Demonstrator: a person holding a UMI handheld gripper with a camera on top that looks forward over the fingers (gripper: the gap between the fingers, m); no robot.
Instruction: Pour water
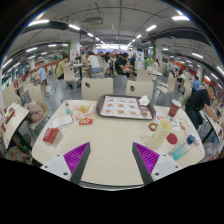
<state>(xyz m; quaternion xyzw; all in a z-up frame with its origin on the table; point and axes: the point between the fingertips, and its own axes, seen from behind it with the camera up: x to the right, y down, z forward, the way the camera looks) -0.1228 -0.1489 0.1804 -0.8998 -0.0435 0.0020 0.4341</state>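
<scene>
A: The gripper (pixel 112 160) hangs over the near edge of the table (pixel 110 140), its two fingers spread wide with nothing between them, purple pads facing inward.

B: And the things for pouring?

A: On the right side of the table, ahead of the right finger: a clear plastic bottle with a red cap (pixel 170 140), a smooth blue-green bottle lying nearer (pixel 184 149), and a red cup (pixel 175 107) farther back. All stand apart from the fingers.

B: What might go wrong?

A: I'd judge the bottles are the worry. They're light, round and slick, crowded close, so a finger reaching for one could knock its neighbour over or roll it off the edge.

B: Anything else?

A: The table is pale and smooth. A flat rectangular tray (pixel 125 107) sits at the far middle, a small red box (pixel 51 135) at the left.
</scene>
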